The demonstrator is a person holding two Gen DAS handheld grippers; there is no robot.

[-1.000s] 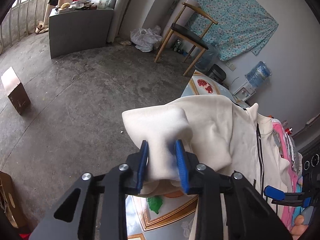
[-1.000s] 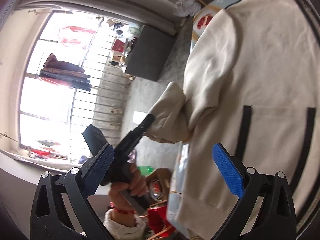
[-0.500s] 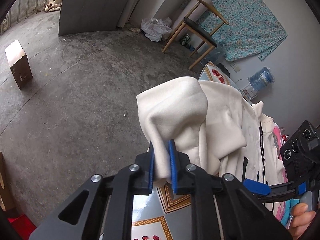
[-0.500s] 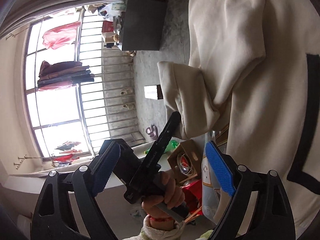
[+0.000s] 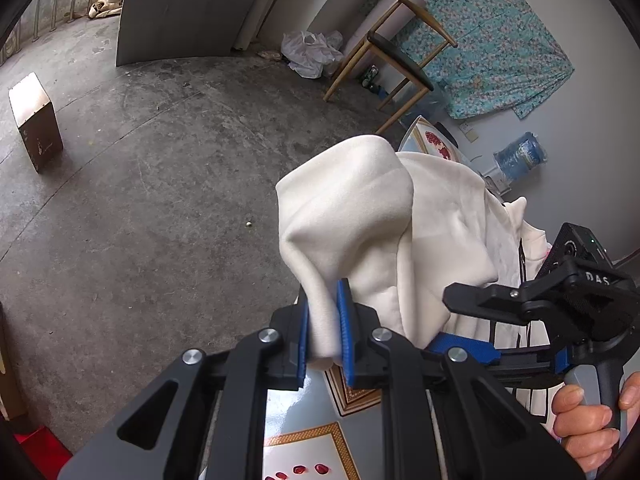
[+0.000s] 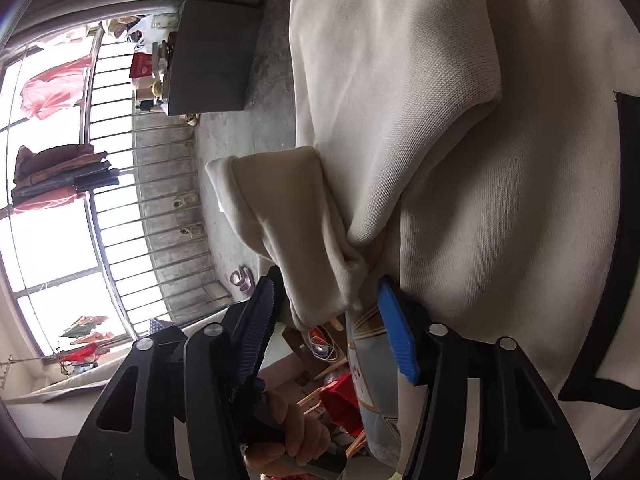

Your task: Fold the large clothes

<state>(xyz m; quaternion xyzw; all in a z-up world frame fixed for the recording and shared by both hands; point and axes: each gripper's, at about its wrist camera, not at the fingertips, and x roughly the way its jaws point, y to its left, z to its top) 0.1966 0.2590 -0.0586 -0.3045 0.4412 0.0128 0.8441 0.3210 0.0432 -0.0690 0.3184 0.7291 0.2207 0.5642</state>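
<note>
My left gripper (image 5: 323, 330) clamped tight on cream sleeve (image 5: 348, 216), jaws just pinched down from looser hold. My right gripper (image 6: 326, 322) come in beside it; jaws just closing from wide, sleeve end between them, pads not yet pressing from what I see. Sweatshirt (image 6: 500, 160) lies spread on patterned table (image 5: 304, 412), sleeve bunched up off its edge over concrete floor (image 5: 160, 184). Judgement: second hold nearly made, so sleeve fold across body can start. Beyond: wooden chair (image 5: 400, 60), grey cabinet (image 5: 180, 20).

The garment (image 5: 432, 216) lies on the table (image 5: 304, 436), its sleeve (image 5: 344, 216) hanging over the edge above the floor (image 5: 160, 184).
</note>
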